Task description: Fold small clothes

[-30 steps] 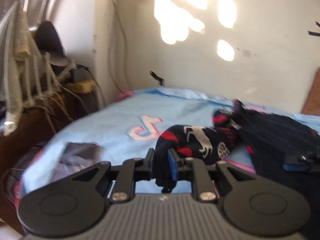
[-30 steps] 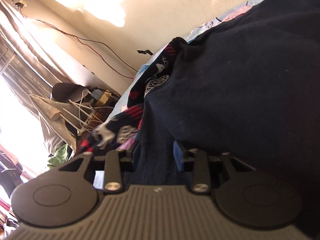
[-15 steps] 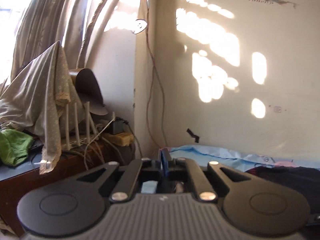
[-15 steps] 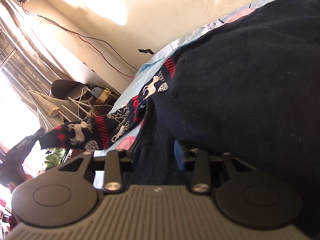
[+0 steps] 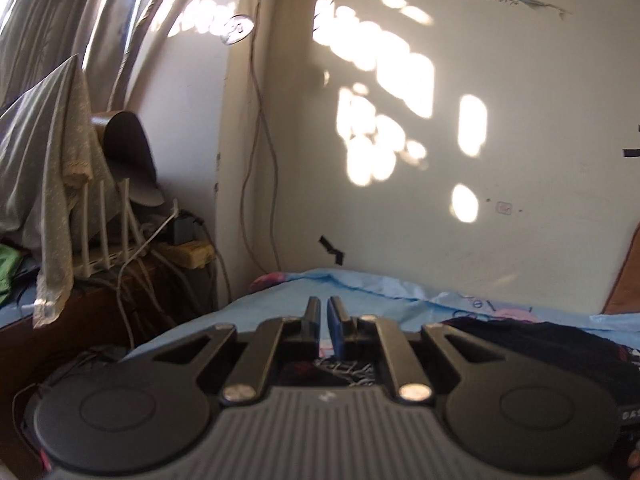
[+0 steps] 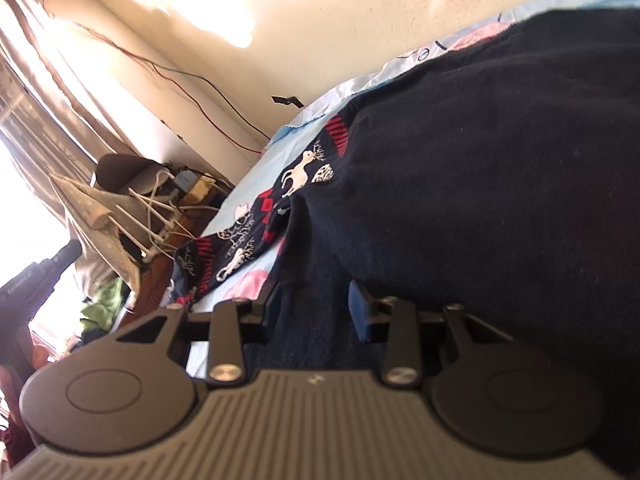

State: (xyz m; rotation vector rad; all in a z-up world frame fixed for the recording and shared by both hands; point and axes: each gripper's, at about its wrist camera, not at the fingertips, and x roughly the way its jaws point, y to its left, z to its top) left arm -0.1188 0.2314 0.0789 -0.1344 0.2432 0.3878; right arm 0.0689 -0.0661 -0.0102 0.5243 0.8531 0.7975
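A navy sweater (image 6: 480,180) lies on the light-blue sheet (image 6: 256,184). Its sleeve (image 6: 296,176), patterned with white reindeer and red stripes, stretches along the bed toward the left. My right gripper (image 6: 314,300) rests low on the sweater's hem. Its jaws are opening, and flat navy cloth lies between the pads without being pinched. My left gripper (image 5: 324,308) is shut and points at the wall over the bed, with only a thin slit between the fingertips. Patterned cloth (image 5: 344,368) shows just beneath it. In the right wrist view the left gripper (image 6: 72,248) hangs clear of the sleeve's end.
A desk (image 5: 80,320) left of the bed carries a router with white antennas (image 5: 104,236), cables and a rack draped in grey cloth (image 5: 48,152). Green cloth (image 6: 104,300) lies below it. The wall (image 5: 440,200) closes the bed's far side, and a brown headboard (image 5: 628,280) stands at the right.
The left gripper rose from the sleeve it gripped and now faces the wall. The sleeve, stretched up to it half a second ago, now lies along the bed. The right jaws widened slightly.
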